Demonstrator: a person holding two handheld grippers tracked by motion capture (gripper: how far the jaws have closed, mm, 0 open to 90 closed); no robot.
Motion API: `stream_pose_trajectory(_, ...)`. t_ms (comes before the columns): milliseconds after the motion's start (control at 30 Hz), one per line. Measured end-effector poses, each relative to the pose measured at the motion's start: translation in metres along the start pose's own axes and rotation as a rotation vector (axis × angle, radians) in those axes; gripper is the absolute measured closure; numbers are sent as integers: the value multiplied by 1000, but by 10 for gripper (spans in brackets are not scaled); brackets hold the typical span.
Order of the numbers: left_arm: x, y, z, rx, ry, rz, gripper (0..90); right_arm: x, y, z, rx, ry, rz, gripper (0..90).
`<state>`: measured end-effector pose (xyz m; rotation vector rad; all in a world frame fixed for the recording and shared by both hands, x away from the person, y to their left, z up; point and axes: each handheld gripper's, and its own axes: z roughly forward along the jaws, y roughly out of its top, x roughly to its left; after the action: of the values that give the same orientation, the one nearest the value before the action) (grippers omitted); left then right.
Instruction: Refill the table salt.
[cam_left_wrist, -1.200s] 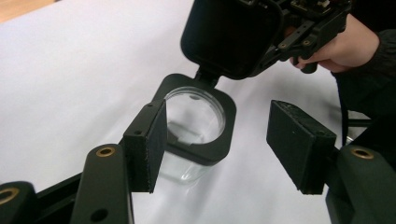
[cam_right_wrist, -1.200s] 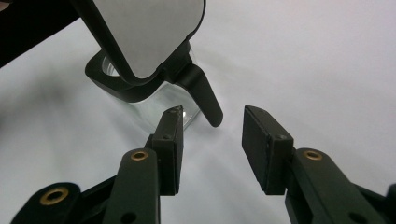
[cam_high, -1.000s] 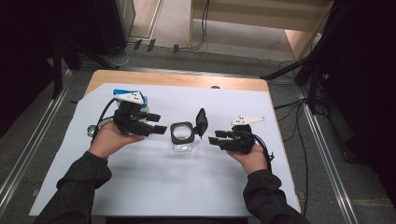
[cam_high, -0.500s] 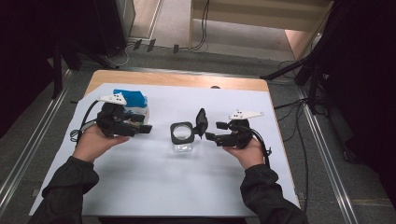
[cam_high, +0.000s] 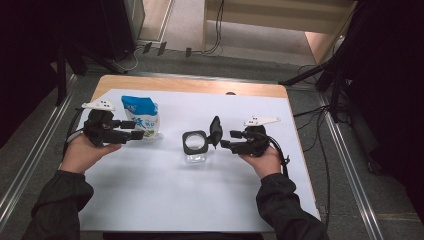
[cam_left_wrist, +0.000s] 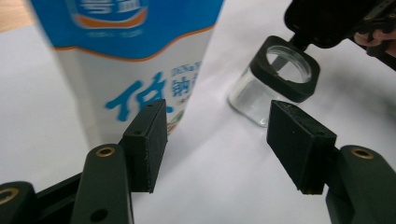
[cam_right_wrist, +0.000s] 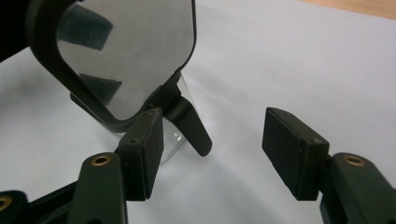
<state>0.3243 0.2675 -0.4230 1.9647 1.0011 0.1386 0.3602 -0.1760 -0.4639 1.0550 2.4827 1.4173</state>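
The clear jar (cam_high: 195, 148) stood near the middle of the white tabletop (cam_high: 165, 195), its hinged black lid (cam_high: 216, 131) flipped up on the side facing the right gripper (cam_high: 223, 143). That gripper sat just beside the lid; its jaws had just been closing, yet they stood apart with nothing between them, one pad close against the lid's hinge. The left gripper (cam_high: 136, 135) lay well apart from the jar, just in front of the blue and white pouch (cam_high: 141, 116), its jaws also apart and bare. Open tabletop stretched between pouch and jar and across the whole near side. The far wooden edge (cam_high: 190, 86) lay beyond the pouch.
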Motion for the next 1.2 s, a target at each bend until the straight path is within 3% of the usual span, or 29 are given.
stream_pose_trajectory(133, 8, -3, -4, -1, 24, 5, 393, -2, -1, 0, 8, -7, 5, 406)
stream_pose_trajectory(267, 19, -5, -8, -5, 39, -11, 393, -1, -2, -1, 5, -11, 3, 420)
stream_pose_trajectory(367, 27, -4, -9, -15, 26, -20, 403, 0, -3, -3, 7, -10, 3, 423)
stream_pose_trajectory(433, 32, -2, -10, -3, 58, -21, 404, 1, -4, -3, 8, -14, 0, 423)
stream_pose_trajectory(600, 43, -1, -11, -29, 63, -43, 395, 2, -8, -7, 0, -26, 0, 424)
stream_pose_trajectory(700, 46, 3, -8, -36, 69, -32, 390, 2, -10, -11, -4, -36, 8, 425)
stream_pose_trajectory(1033, 47, 19, 11, -22, 34, 18, 405, 3, -22, -21, 3, -61, 15, 440)
stream_pose_trajectory(1200, 51, 19, 17, -49, -7, 46, 465, 5, -27, -25, 6, -74, 16, 441)
